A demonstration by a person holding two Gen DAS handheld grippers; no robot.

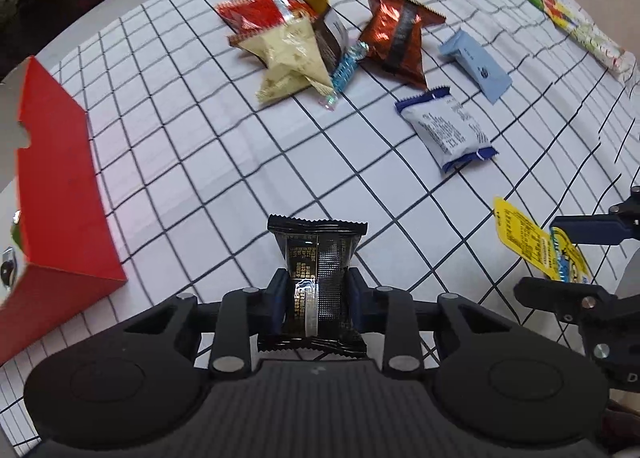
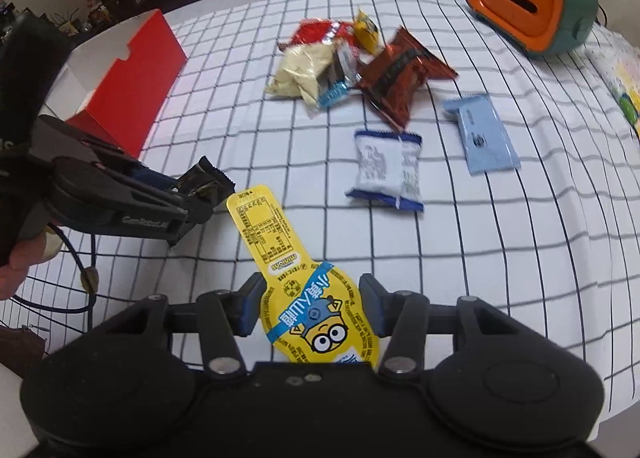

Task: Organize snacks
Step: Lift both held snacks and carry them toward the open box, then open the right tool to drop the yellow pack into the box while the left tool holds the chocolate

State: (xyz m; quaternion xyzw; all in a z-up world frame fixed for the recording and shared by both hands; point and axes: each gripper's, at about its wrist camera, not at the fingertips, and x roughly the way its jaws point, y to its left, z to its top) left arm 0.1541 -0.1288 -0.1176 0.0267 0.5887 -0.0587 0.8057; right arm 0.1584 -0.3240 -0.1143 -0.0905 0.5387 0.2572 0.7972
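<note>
My left gripper (image 1: 318,292) is shut on a black snack packet (image 1: 320,254), pinching its middle, above the checked tablecloth (image 1: 200,161). In the right wrist view the same left gripper (image 2: 192,197) shows at the left with the black snack packet (image 2: 208,179) sticking out of its tips. My right gripper (image 2: 312,300) is shut on a yellow cartoon snack packet (image 2: 276,250), whose long tab points away from me. It appears too in the left wrist view, the right gripper (image 1: 568,258) holding the yellow packet (image 1: 520,234). An open red box (image 1: 60,185) stands at the left.
Loose snacks lie further back: a pile with a cream packet (image 1: 288,53), a brown-red packet (image 1: 396,37), a light blue packet (image 1: 476,65) and a white-and-blue packet (image 1: 448,129). An orange and teal case (image 2: 520,5) stands at the back right. A hand (image 2: 20,262) holds the left gripper.
</note>
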